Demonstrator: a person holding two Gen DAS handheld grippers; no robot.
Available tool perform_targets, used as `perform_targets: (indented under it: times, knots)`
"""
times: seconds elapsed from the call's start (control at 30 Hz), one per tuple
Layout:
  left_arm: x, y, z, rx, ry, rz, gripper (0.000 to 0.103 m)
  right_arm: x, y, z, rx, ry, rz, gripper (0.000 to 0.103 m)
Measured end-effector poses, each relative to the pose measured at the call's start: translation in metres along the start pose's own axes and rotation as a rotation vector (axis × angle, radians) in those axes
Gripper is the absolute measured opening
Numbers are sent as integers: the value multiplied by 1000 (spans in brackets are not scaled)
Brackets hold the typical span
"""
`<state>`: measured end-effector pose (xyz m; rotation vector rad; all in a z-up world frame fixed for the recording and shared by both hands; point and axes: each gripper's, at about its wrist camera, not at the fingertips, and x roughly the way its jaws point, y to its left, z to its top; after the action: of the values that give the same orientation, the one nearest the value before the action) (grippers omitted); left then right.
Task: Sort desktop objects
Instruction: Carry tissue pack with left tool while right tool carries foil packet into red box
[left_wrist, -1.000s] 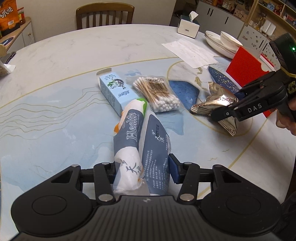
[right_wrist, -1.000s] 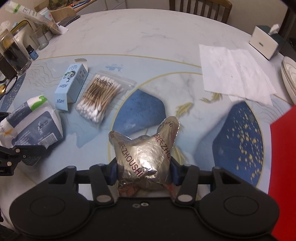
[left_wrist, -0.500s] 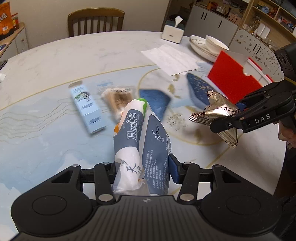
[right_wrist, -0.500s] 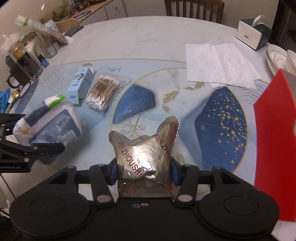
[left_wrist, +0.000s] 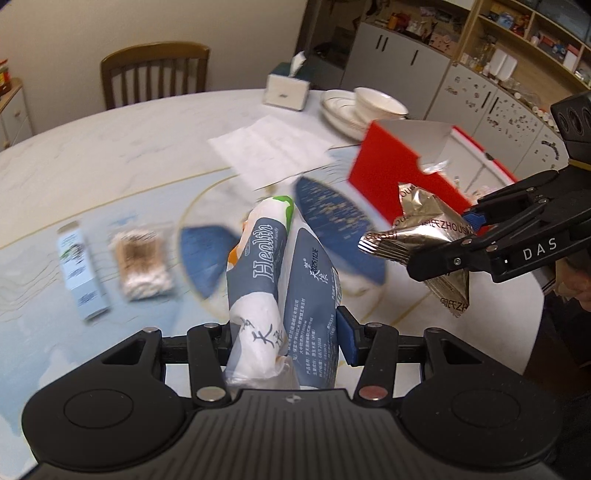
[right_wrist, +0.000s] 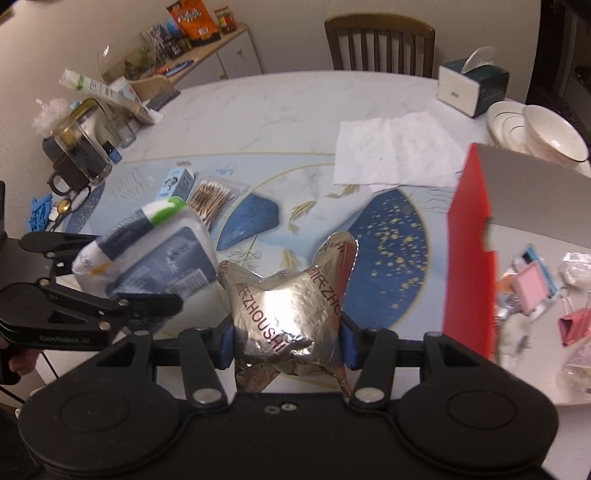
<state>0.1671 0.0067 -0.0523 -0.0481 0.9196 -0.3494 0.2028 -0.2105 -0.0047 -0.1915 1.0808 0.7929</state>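
My left gripper is shut on a blue and white "Health" tissue pack and holds it above the table. It also shows in the right wrist view. My right gripper is shut on a silver foil snack bag, held in the air; the bag shows in the left wrist view at the right. A red open box stands beyond both, with small items inside it. A light blue carton and a cotton swab bag lie on the table at the left.
White paper sheets, a tissue box and stacked bowls and plates sit at the far side. A glass mug and clutter stand at the table's left edge. A chair stands behind the table.
Both grippers have risen and swung right toward the red box, each still holding its pack. The carton and swabs have slid to the left of the view.
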Motion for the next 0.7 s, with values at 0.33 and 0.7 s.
perform_targets:
  times: [0.33,0.7]
  knots:
    - [16,-65,28,61,-20,-20,48,-38,-48,-16,34,-51,8,52]
    - [33,-126,64,148,-55,-24,48,-77,-110,-29,89,-125,-33,52]
